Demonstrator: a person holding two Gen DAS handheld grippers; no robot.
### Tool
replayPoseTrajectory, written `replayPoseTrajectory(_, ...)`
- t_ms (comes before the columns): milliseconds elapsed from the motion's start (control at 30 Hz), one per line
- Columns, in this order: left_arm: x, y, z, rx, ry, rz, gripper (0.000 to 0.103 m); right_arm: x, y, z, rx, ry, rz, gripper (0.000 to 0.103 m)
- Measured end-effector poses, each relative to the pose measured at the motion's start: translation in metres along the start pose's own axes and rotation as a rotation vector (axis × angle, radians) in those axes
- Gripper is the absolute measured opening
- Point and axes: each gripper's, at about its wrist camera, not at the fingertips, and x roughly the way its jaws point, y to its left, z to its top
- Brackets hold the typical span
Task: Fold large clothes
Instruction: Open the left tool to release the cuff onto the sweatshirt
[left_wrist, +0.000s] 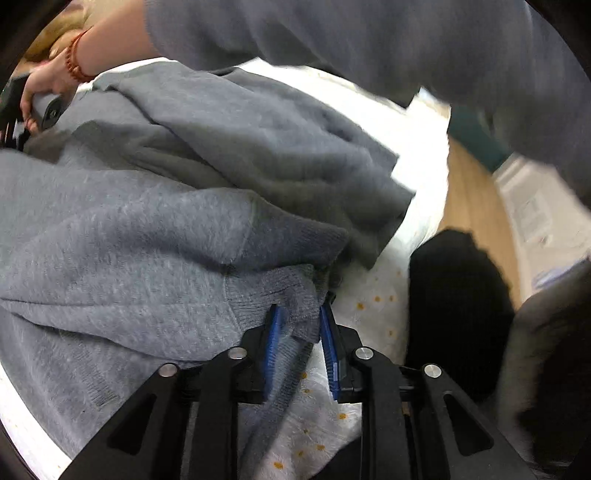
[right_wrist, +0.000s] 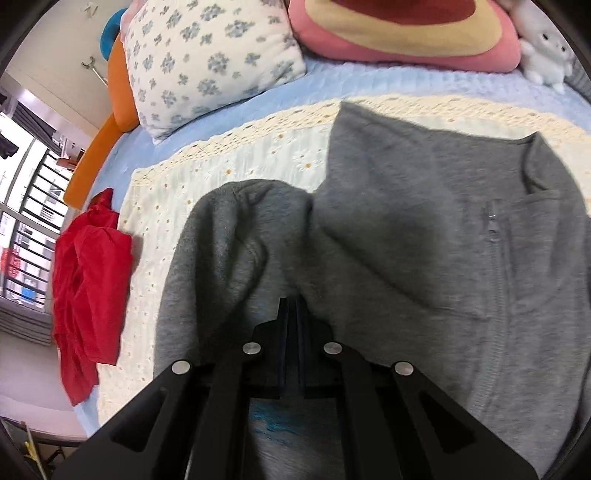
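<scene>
The right wrist view alone shows the bed (right_wrist: 258, 92), its blue cover, and the pale embroidered sheet (right_wrist: 236, 177) on which the grey sweater (right_wrist: 424, 236) lies spread, zip and collar toward the right. Only that view takes in the floral pillow (right_wrist: 207, 62), the pink cushion (right_wrist: 406, 33), a white plush toy (right_wrist: 546, 55) cut off at the frame edge, and a crumpled red garment (right_wrist: 88, 280) near the bed's left side, well apart from the sweater.

The left wrist view shows the same sweater (left_wrist: 147, 229) bunched in folds, the person's grey sleeve (left_wrist: 369, 44) overhead, and a hand (left_wrist: 44, 85) with a bead bracelet at the far edge; what it grips is largely cut off.

The left gripper (left_wrist: 299, 328) has its blue pads apart, the ribbed hem between them, not pressed. The right gripper (right_wrist: 291, 306) has jaws together, with sweater fabric gathered at the tips; whether cloth is pinched cannot be told. A dark shape at lower right of the left view is unidentifiable.
</scene>
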Motion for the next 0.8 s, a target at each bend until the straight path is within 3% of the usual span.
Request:
replayPoseTrajectory(33, -0.001, -0.005, 0.0, 0.004, -0.013, -0.011, 0.048, -0.004, 0.0, -0.001, 0.0, -0.008, -0.009, 0.004)
replayPoseTrajectory(67, -0.004, -0.01, 0.0, 0.003, -0.033, -0.026, 0.066, -0.011, -0.001, -0.004, -0.003, -0.021, -0.024, 0.008)
replayPoseTrajectory(100, -0.012, -0.019, 0.0, 0.014, -0.079, -0.04, 0.072, -0.018, -0.002, -0.006, -0.008, -0.03, -0.029, 0.008)
replayPoseTrajectory(200, -0.034, -0.025, 0.001, -0.005, -0.172, -0.038, 0.081, -0.054, 0.001, -0.019, -0.034, -0.091, -0.033, 0.008)
replayPoseTrajectory(333, -0.083, 0.01, -0.006, -0.173, -0.34, -0.017, 0.089, -0.104, 0.014, -0.047, -0.107, -0.128, -0.017, 0.009)
replayPoseTrajectory(367, -0.098, 0.031, -0.011, -0.245, -0.39, 0.01, 0.091, -0.118, 0.022, -0.062, -0.136, -0.121, 0.014, 0.014)
replayPoseTrajectory(400, -0.107, 0.046, -0.015, -0.295, -0.416, 0.042, 0.092, -0.124, 0.027, -0.072, -0.152, -0.11, 0.036, 0.021)
replayPoseTrajectory(467, -0.128, 0.094, -0.029, -0.454, -0.471, 0.172, 0.092, -0.136, 0.041, -0.098, -0.19, -0.08, 0.052, 0.082)
replayPoseTrajectory(500, -0.132, 0.117, -0.034, -0.53, -0.473, 0.227, 0.092, -0.141, 0.047, -0.111, -0.204, -0.079, 0.056, 0.085)
replayPoseTrajectory(633, -0.132, 0.201, -0.05, -0.77, -0.46, 0.287, 0.092, -0.14, 0.097, -0.159, -0.33, -0.036, 0.059, 0.078)
replayPoseTrajectory(733, -0.126, 0.235, -0.056, -0.867, -0.459, 0.282, 0.092, -0.127, 0.141, -0.179, -0.47, -0.028, -0.055, 0.069)
replayPoseTrajectory(800, -0.124, 0.236, -0.058, -0.873, -0.474, 0.283, 0.092, -0.111, 0.166, -0.187, -0.541, -0.004, -0.129, 0.064)
